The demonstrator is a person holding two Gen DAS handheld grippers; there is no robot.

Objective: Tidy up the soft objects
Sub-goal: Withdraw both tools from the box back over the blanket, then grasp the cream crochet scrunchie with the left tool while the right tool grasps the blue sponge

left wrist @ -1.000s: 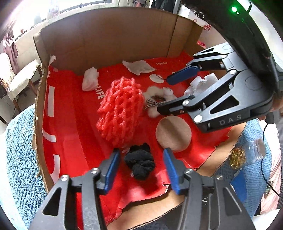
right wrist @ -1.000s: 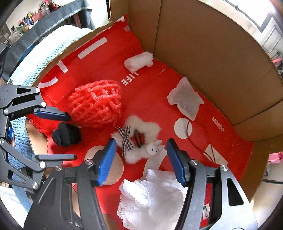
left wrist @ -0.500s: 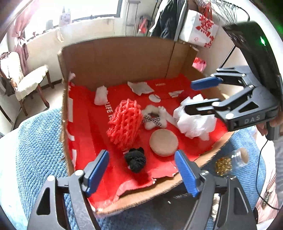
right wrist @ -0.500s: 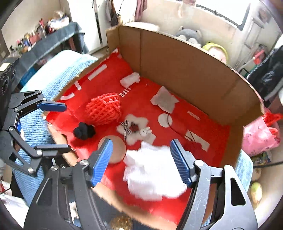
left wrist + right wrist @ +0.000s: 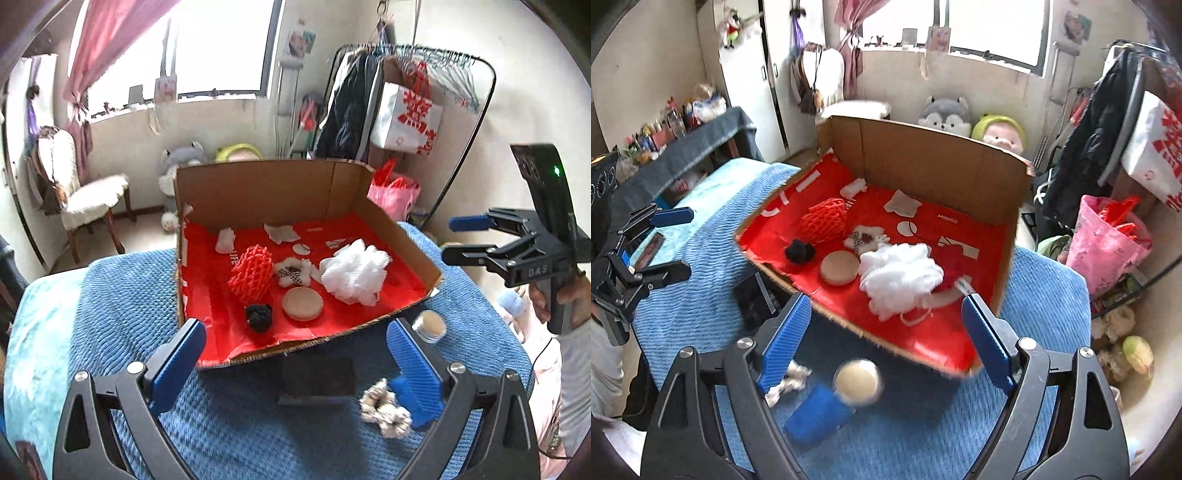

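A cardboard box [image 5: 266,184] [image 5: 923,155] with a red lining stands on a blue blanket. In it lie a red foam net [image 5: 253,273] [image 5: 823,219], a black scrunchie [image 5: 259,317] [image 5: 799,251], a tan round puff [image 5: 303,303] [image 5: 839,267], a small white plush [image 5: 293,271] [image 5: 866,236] and a white mesh pouf [image 5: 354,271] [image 5: 899,277]. My left gripper [image 5: 295,369] is open and empty, above the blanket in front of the box. My right gripper [image 5: 884,339] is open and empty, before the box's near edge. A pale scrunchie [image 5: 386,411] [image 5: 788,384] lies on the blanket outside.
A corked jar [image 5: 430,326] [image 5: 857,380], a blue pad [image 5: 816,415] and a dark flat object [image 5: 316,376] [image 5: 753,299] lie on the blanket in front of the box. A chair [image 5: 85,199], a clothes rack [image 5: 406,74] and a pink bag [image 5: 1104,240] stand around the bed.
Both grippers have pulled back and up out of the box. The white pouf lies in the box, free of the right gripper. The black scrunchie lies where the left gripper was.
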